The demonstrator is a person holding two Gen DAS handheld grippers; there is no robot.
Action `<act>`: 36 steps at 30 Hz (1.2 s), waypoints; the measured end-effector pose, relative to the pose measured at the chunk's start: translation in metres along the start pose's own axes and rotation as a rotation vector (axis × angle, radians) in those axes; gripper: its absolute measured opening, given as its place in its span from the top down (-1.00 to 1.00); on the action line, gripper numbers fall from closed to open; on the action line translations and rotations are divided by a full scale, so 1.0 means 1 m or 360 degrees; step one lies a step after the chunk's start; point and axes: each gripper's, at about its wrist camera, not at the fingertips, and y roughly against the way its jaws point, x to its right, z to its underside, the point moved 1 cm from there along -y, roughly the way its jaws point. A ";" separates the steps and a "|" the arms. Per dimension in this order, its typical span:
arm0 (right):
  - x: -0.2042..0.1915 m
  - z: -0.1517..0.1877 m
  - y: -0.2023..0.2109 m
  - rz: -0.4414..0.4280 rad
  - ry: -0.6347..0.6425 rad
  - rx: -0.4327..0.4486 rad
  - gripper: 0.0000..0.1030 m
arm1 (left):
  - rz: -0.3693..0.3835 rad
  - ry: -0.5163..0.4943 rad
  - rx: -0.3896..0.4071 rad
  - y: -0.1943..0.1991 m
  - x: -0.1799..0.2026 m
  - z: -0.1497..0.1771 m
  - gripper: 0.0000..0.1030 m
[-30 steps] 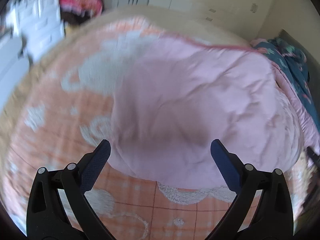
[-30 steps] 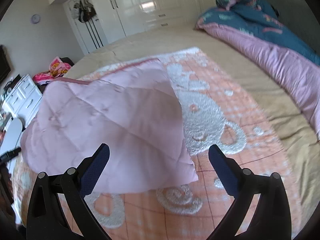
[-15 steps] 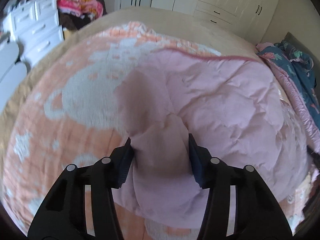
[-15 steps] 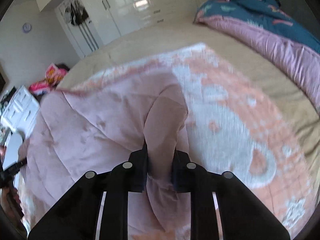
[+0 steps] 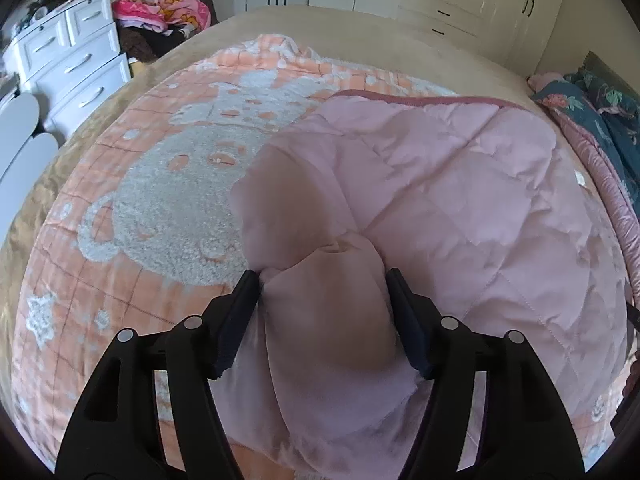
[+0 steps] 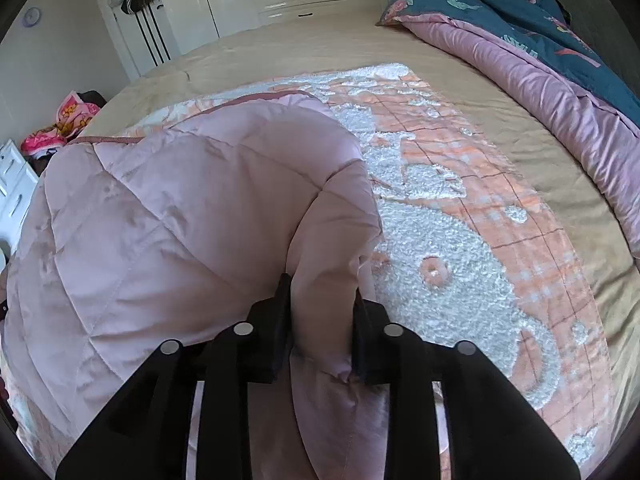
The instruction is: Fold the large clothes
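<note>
We've got the pink quilted garment (image 5: 448, 184) spread over the centre and right of the left wrist view, lying on the peach and white bear blanket (image 5: 160, 208) that covers the bed. In the right wrist view the same garment fills the left half of the frame, w/ the blanket showing centre-right.

Left gripper (image 5: 324, 280): a fat bunch of the near edge sits between the pads, jaws at mid width and opening; fabric touches both pads as far as we can see. Right gripper (image 6: 322, 300): narrower, pinching a raised ridge of the other near corner, jaws also opening a bit while cloth is in them.

Our read: we're at the lift-and-carry part of a fold, near edge going toward the far maroon-trimmed edge (image 5: 420, 98) at upper centre.

To do it well, imo:
- Keep both pinches firm; padded cloth is springy and may slip out if jaws ease more.
- Raise both corners evenly so the fold line stays straight.
- Keep the stretch between grippers taut, no sag in the middle.
- Line corners up w/ the far trim before letting go.
- Don't snag the blanket underneath.
</note>
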 end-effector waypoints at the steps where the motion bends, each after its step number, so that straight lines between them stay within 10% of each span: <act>1: 0.003 0.000 0.002 -0.0014 -0.0044 -0.0005 0.03 | 0.0001 0.0007 0.0008 0.003 -0.001 0.001 -0.17; 3: 0.017 0.004 0.017 -0.0156 -0.0217 0.0020 -0.61 | 0.0012 0.0022 0.0016 0.011 -0.004 0.004 -0.25; 7: 0.025 0.013 0.052 -0.0302 -0.0313 0.0124 -0.84 | 0.0042 0.0037 0.0055 0.035 -0.011 0.012 -0.42; 12: 0.027 0.029 0.085 -0.0457 -0.0326 0.0148 -0.89 | 0.0081 0.0047 0.0077 0.060 -0.013 0.018 -0.82; 24: -0.001 0.059 0.151 -0.0484 -0.0047 0.0273 -0.91 | 0.0090 0.0043 0.0153 0.110 -0.014 0.043 -0.82; 36: 0.006 0.091 0.133 -0.0470 -0.0135 0.0164 -0.91 | 0.0017 -0.0054 0.0109 0.107 -0.003 0.076 -0.82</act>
